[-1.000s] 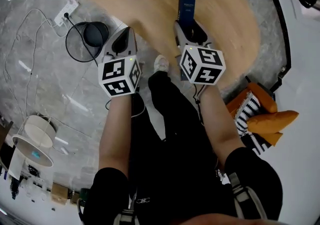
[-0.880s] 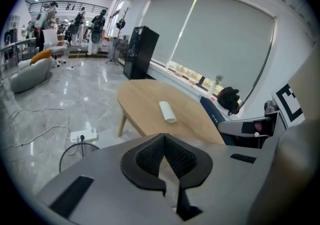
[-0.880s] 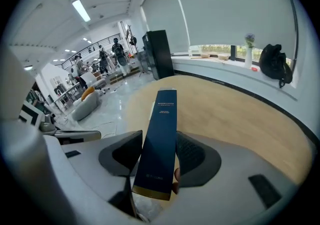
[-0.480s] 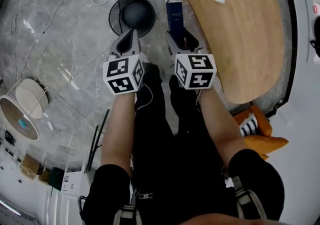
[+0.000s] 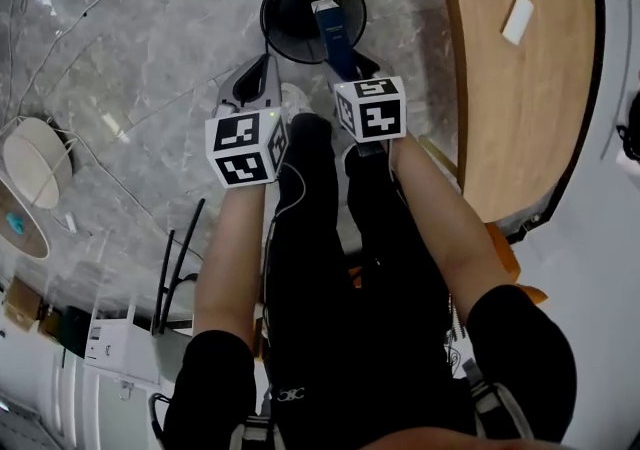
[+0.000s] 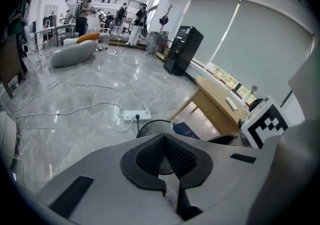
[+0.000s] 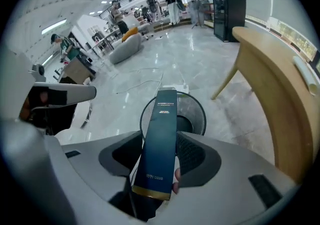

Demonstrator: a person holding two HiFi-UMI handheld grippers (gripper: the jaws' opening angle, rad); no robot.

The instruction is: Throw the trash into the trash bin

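Note:
A tall dark blue carton (image 5: 334, 34) (image 7: 159, 141) is clamped in my right gripper (image 5: 345, 56) (image 7: 157, 161), and its far end pokes over the rim of the round black wire trash bin (image 5: 293, 0) (image 7: 192, 110) on the grey marble floor. My left gripper (image 5: 252, 88) (image 6: 167, 161) hangs just left of the right one, near the bin's near-left edge, jaws closed with nothing between them. In the left gripper view the bin (image 6: 150, 128) shows just past the jaws with the carton's (image 6: 186, 130) top beside it.
A curved wooden table (image 5: 510, 68) (image 7: 280, 84) stands to the right with a small white object (image 5: 518, 19) on it. A white power strip (image 6: 136, 115) and cables trail on the floor beyond the bin. A round white fan (image 5: 30, 168) sits at the left. People stand far off.
Both grippers have moved from the table to the bin. The carton's tip now sits over the bin's opening; one second ago it was above the table edge.

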